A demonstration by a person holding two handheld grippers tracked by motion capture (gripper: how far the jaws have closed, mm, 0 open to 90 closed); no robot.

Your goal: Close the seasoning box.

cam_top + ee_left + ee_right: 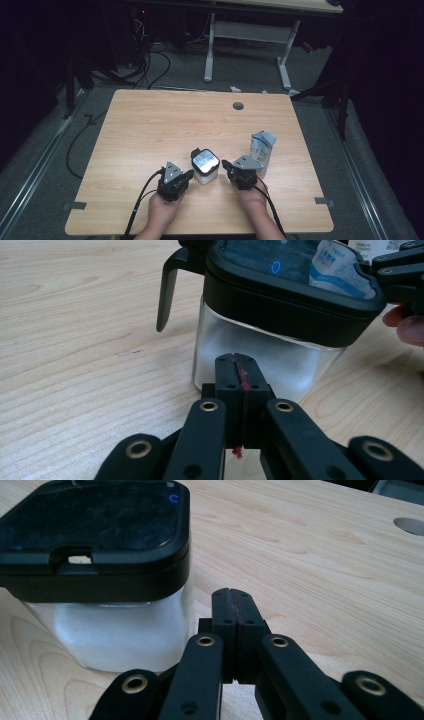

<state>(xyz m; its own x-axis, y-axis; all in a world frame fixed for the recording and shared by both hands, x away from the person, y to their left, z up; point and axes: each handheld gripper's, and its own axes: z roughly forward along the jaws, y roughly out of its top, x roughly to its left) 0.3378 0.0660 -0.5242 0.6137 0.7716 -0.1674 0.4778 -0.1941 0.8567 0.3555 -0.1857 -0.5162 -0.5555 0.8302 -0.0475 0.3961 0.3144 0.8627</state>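
Observation:
A clear square container (205,167) with a black lid and white contents stands on the wooden table (150,125), between my two grippers. My left gripper (189,174) is shut with nothing in it, its tips just left of the container. In the left gripper view the closed jaws (235,361) point at the container's frosted wall (270,357), close to it; a black latch (167,290) hangs off the lid. My right gripper (224,163) is shut and empty, right of the container. In the right gripper view its tips (232,596) sit beside the container (115,627).
A blue and white pouch (262,146) stands upright just behind the right gripper. A round cable hole (238,106) sits near the table's far edge. Beyond the table are a white desk frame (247,45) and cables on the floor.

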